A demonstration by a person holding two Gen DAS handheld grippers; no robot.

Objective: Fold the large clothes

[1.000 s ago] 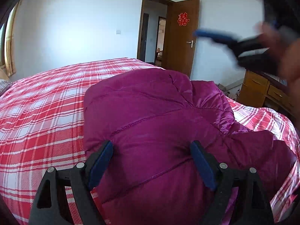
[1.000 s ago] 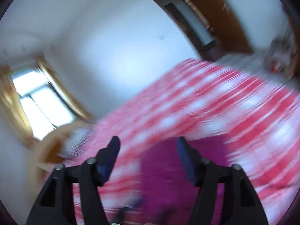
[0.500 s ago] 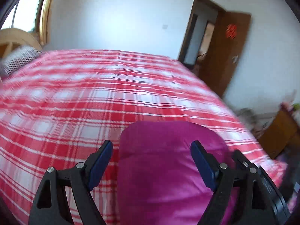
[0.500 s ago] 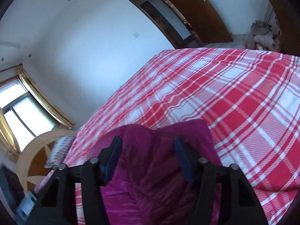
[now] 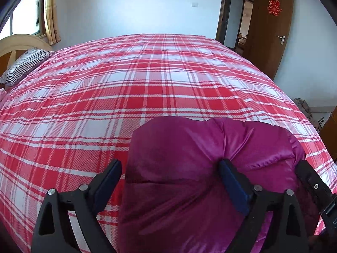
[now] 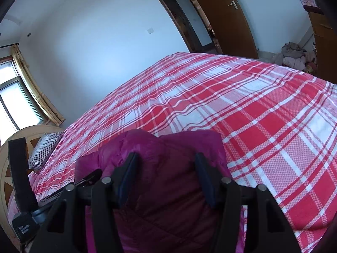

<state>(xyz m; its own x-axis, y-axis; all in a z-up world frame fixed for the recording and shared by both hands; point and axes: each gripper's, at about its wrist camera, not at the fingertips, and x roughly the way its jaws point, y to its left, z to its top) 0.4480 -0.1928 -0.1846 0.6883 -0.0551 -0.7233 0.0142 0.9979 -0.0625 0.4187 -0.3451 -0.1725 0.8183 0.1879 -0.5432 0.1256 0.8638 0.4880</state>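
A magenta puffer jacket (image 5: pixel 189 168) lies folded into a thick bundle on the red plaid bed (image 5: pixel 147 80). My left gripper (image 5: pixel 170 177) is open, its jaws straddling the bundle's left part from above, the right finger (image 5: pixel 231 181) pressed into the fabric. In the right wrist view the same jacket (image 6: pixel 168 189) fills the gap of my right gripper (image 6: pixel 166 175), which is open with both fingers resting on the fabric. The two grippers sit side by side; the right one's body (image 5: pixel 316 189) shows in the left view.
A striped pillow (image 5: pixel 25 65) and wooden headboard (image 5: pixel 19 42) are at the bed's far left. An open brown door (image 5: pixel 269 27) stands beyond the bed. A pile of clothes (image 6: pixel 292 57) lies on the floor by a wooden cabinet (image 6: pixel 324 42).
Both grippers swung from the room down onto the jacket and steadied. The jacket, spread wider a second ago, now lies as a compact bundle under both grippers.
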